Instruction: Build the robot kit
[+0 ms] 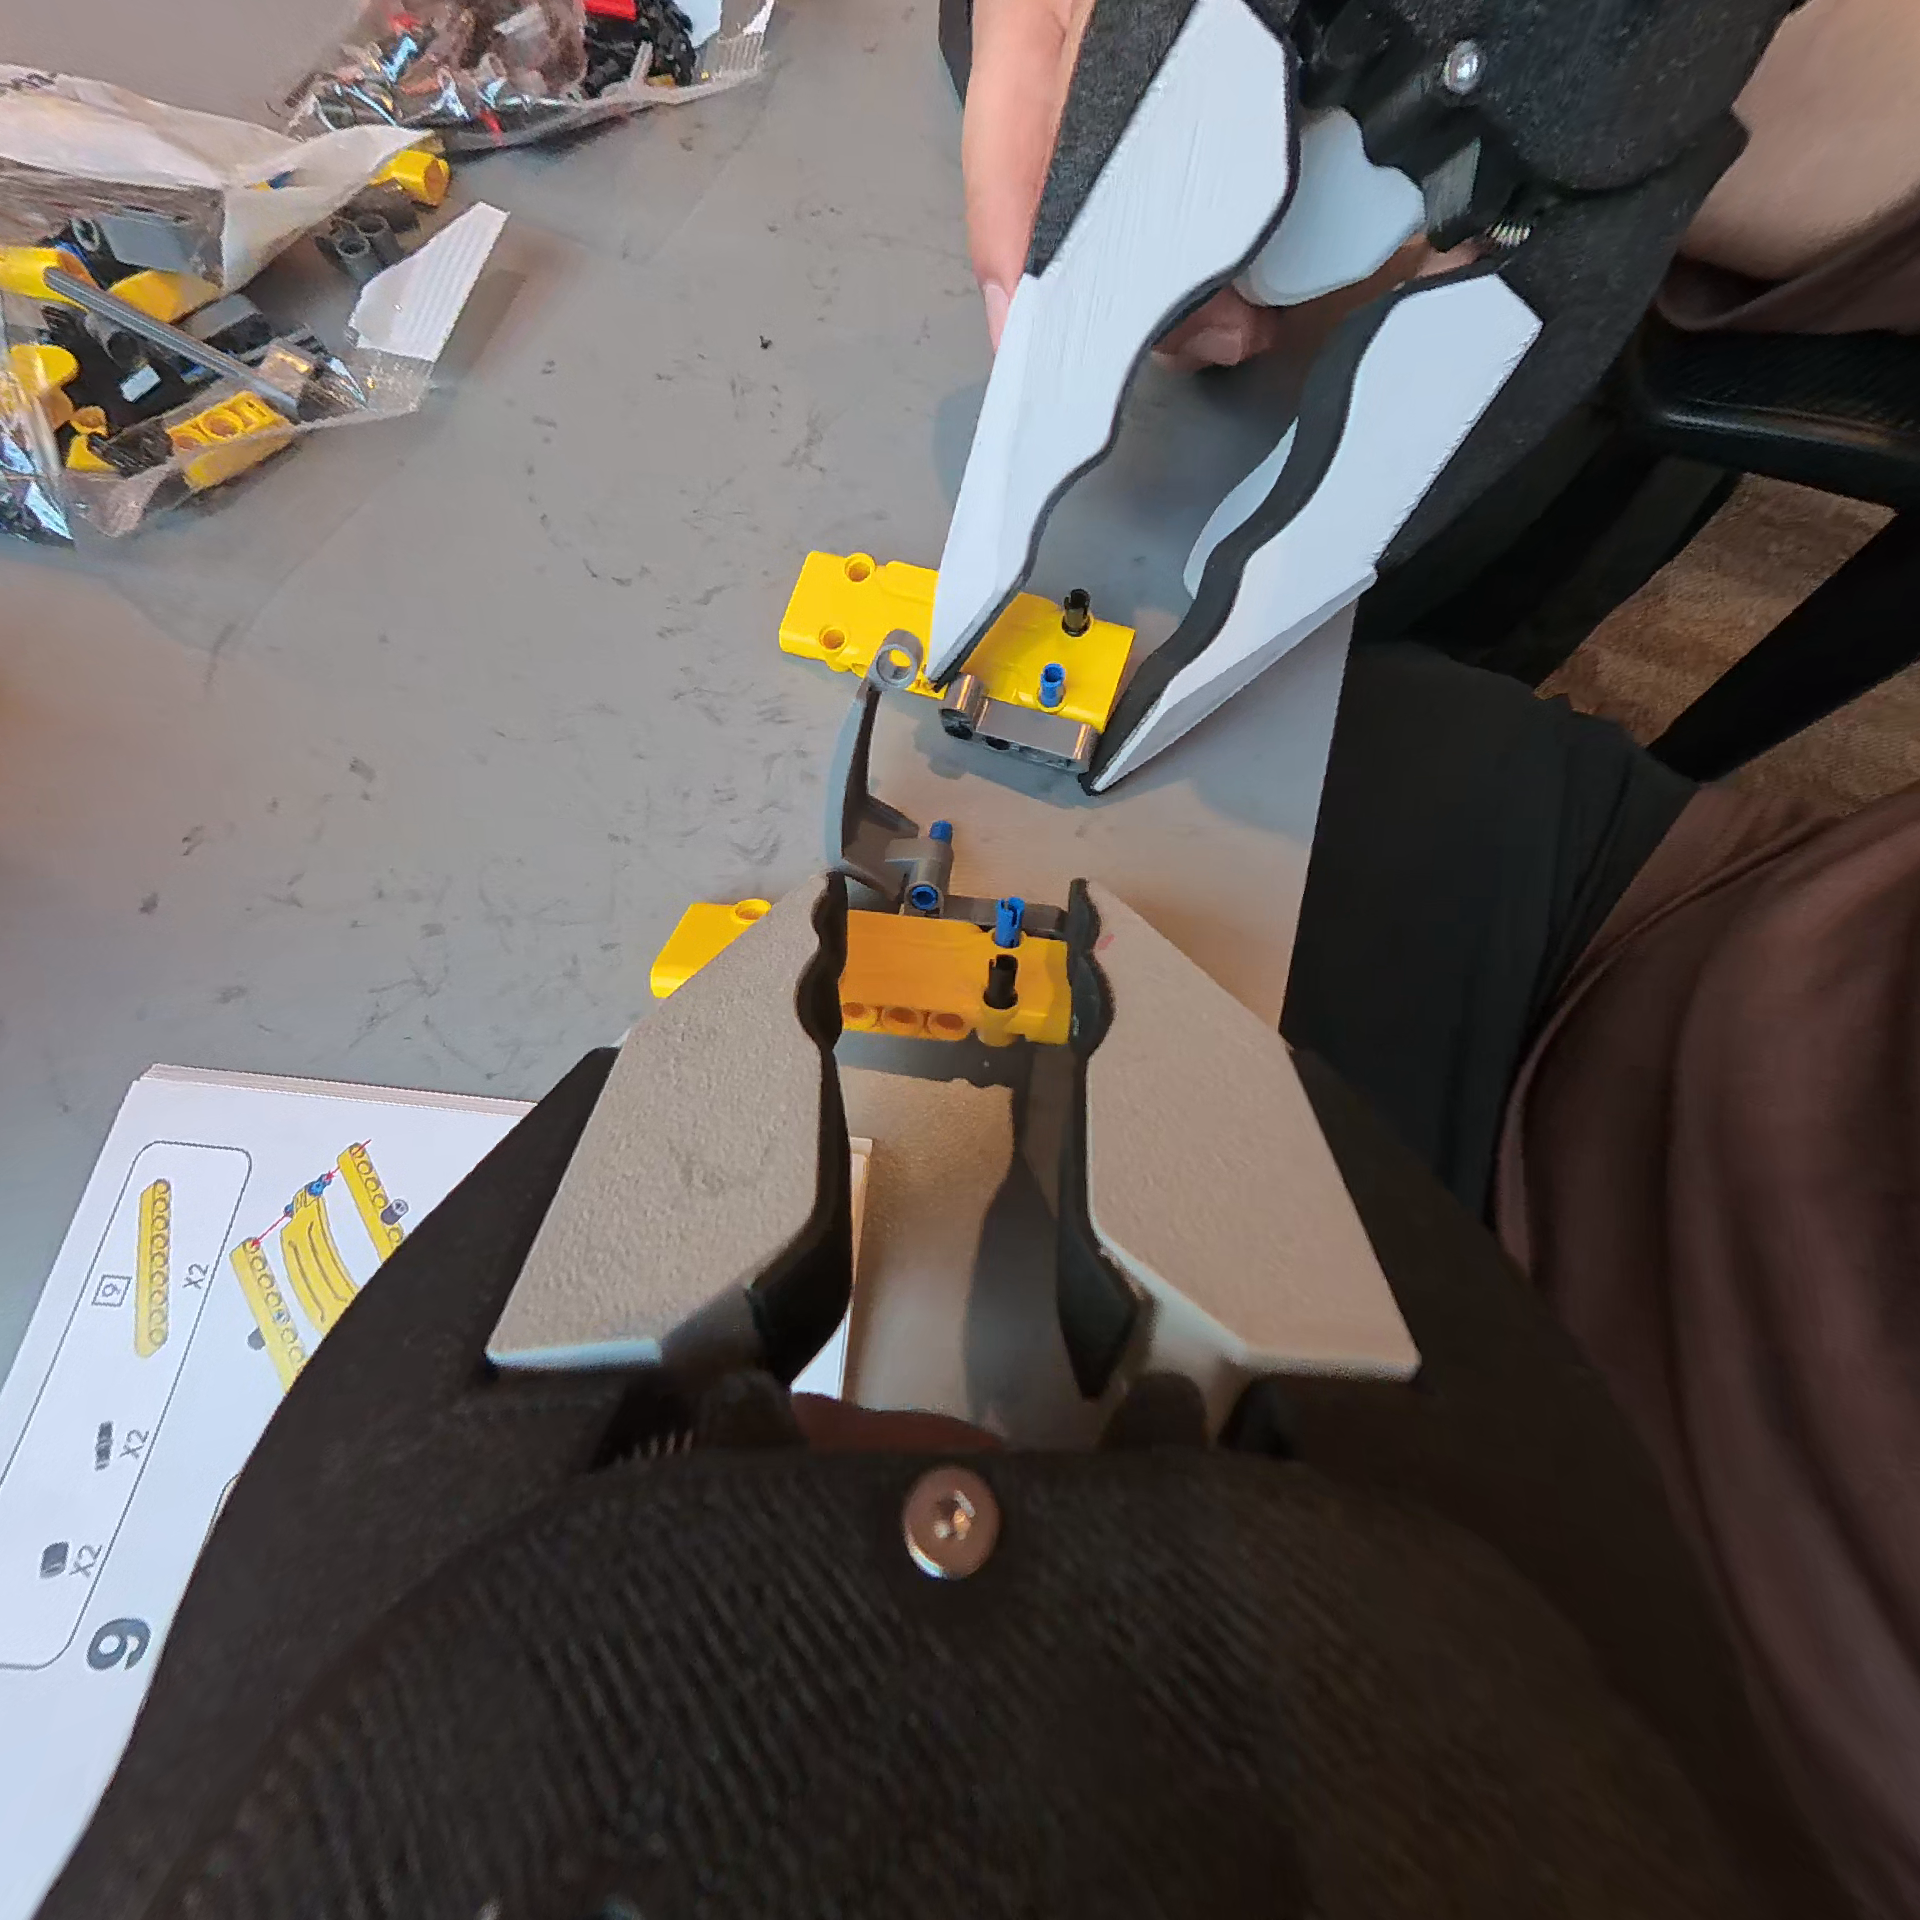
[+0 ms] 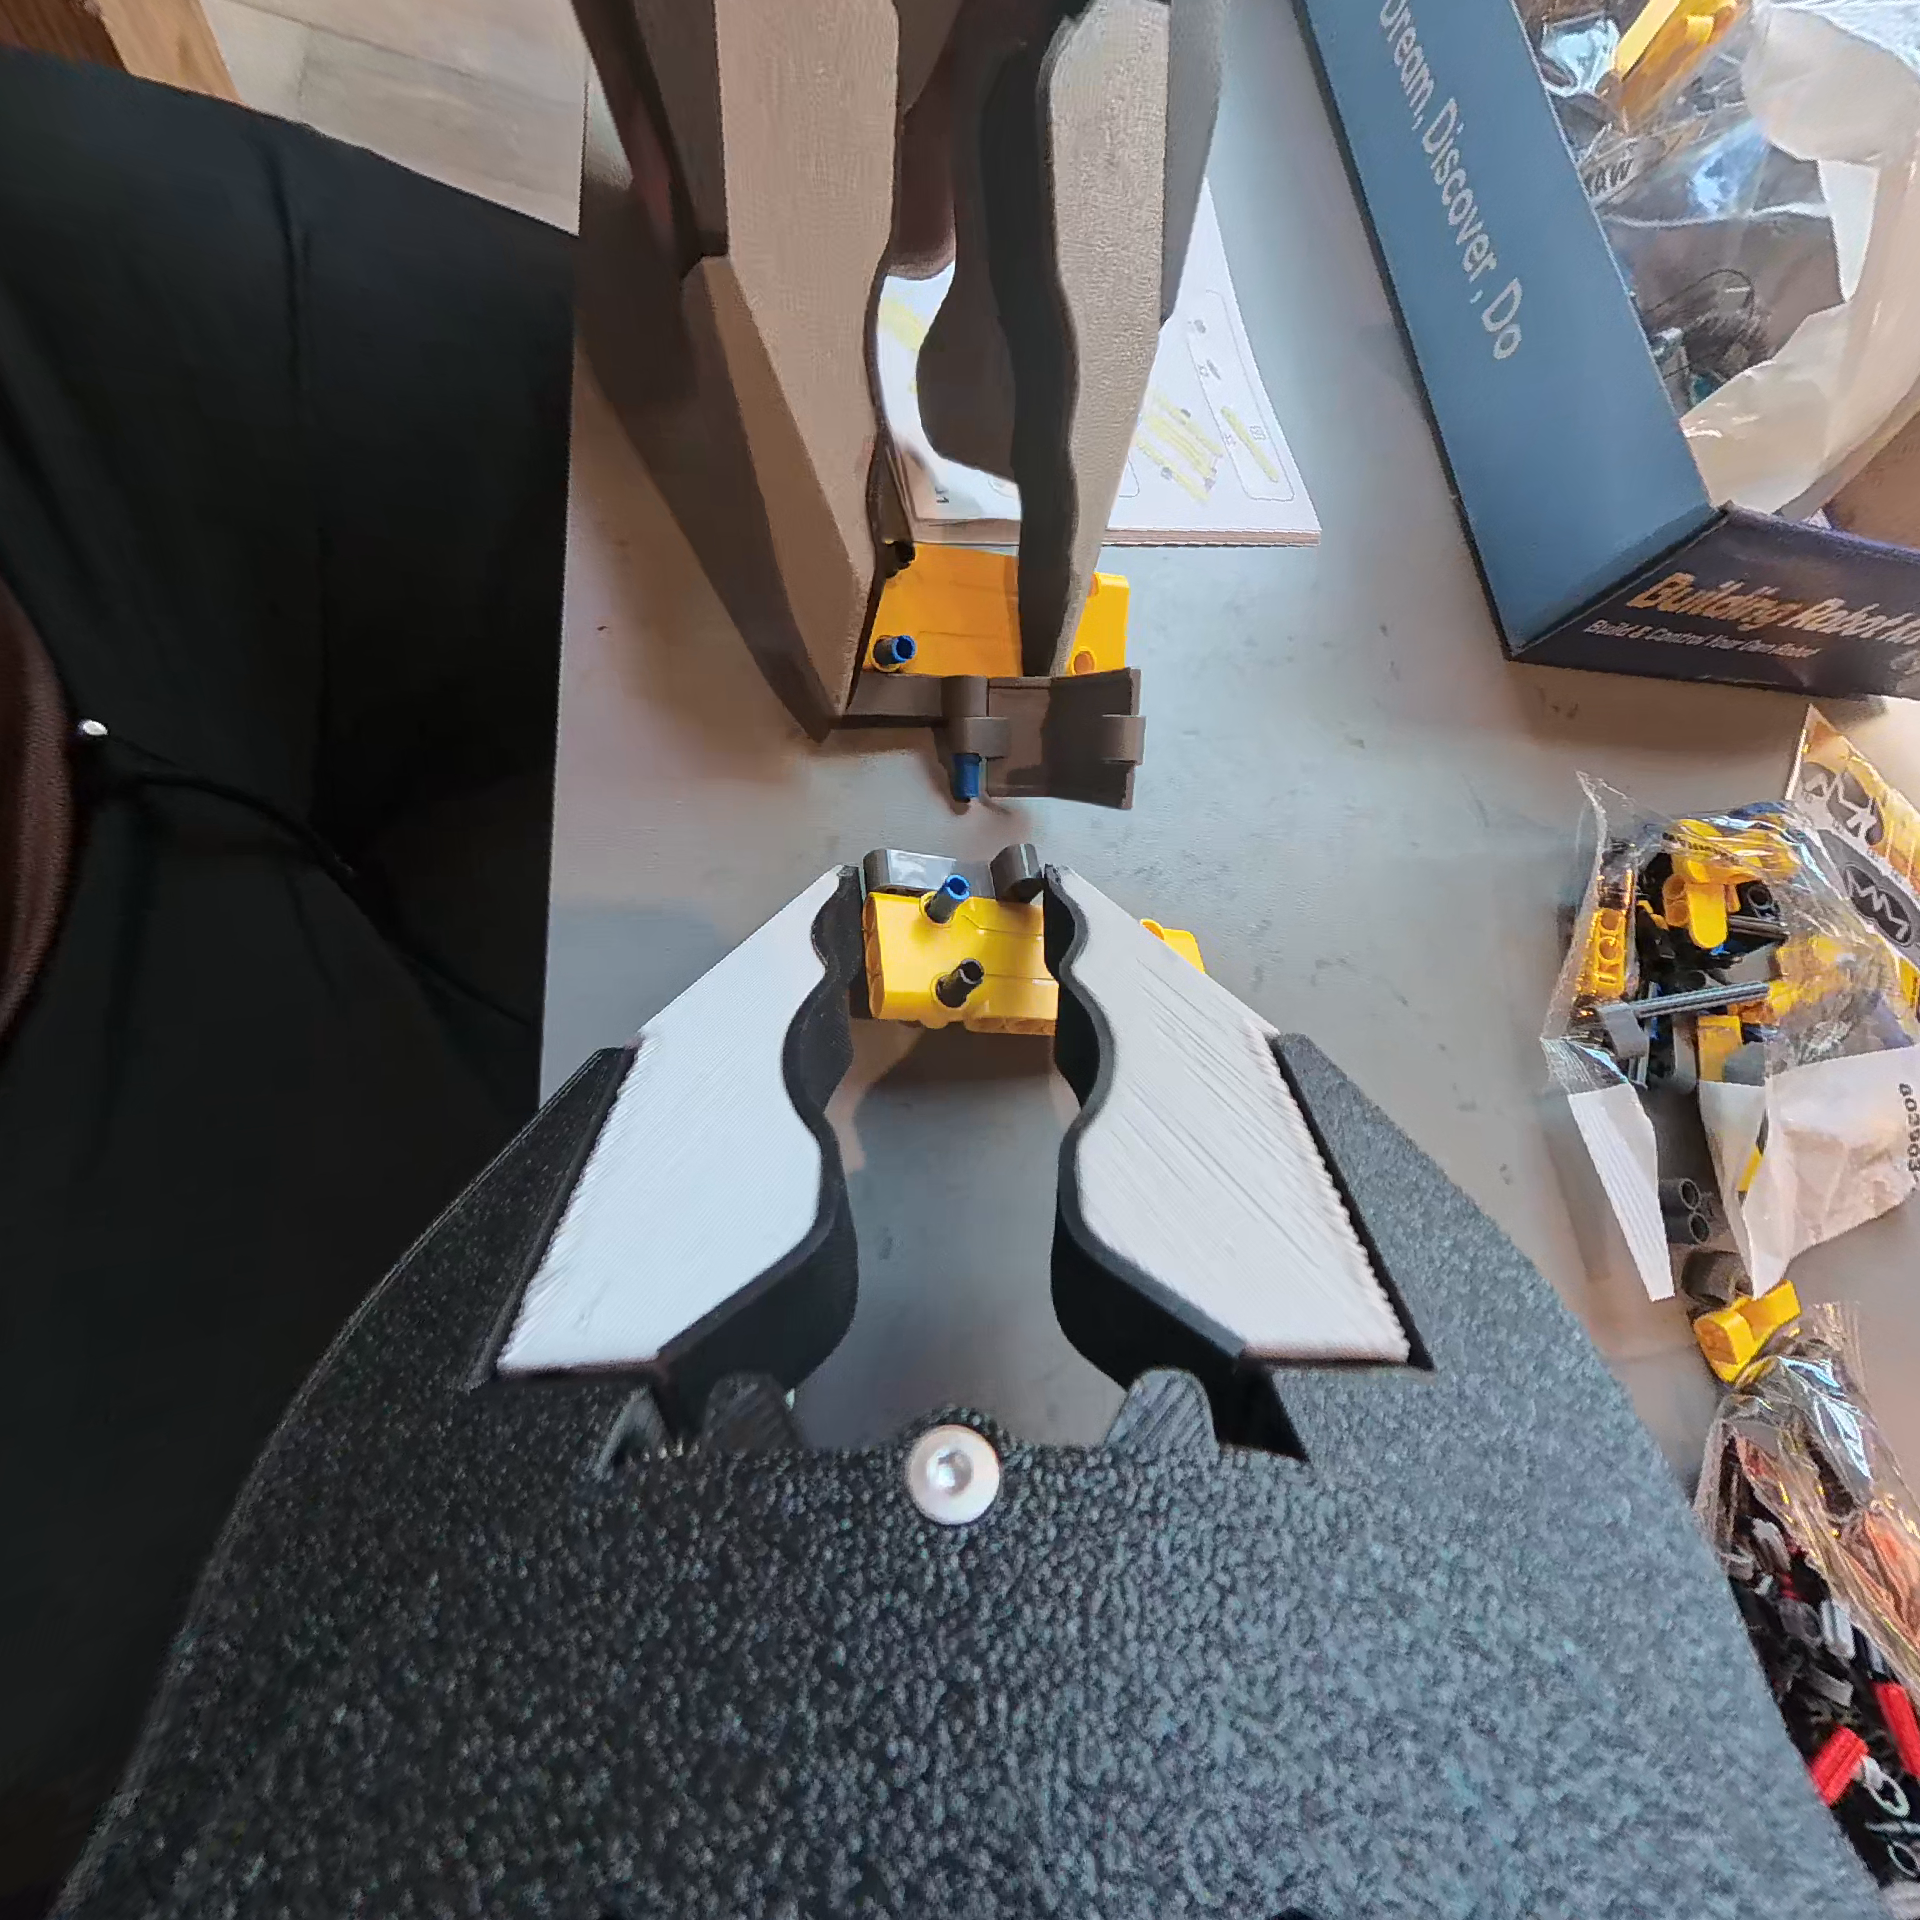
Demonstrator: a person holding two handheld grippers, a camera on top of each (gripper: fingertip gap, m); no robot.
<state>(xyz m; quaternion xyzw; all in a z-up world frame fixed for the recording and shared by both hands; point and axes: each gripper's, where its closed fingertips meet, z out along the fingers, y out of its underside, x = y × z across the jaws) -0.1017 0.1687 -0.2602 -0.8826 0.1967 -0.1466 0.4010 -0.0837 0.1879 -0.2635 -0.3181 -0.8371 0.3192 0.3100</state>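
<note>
The yellow assembly with the grey arm [image 1: 914, 971] sits at the table [image 1: 520, 727] edge by your lap, pinched in your left gripper [image 1: 951, 935]. Your right gripper [image 2: 951, 925] pinches the second yellow assembly [image 2: 987, 977] close by; the two look unjoined.

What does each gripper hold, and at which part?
Each grips one yellow block assembly by its two opposite sides: the left gripper the near one, the right gripper the other.
</note>
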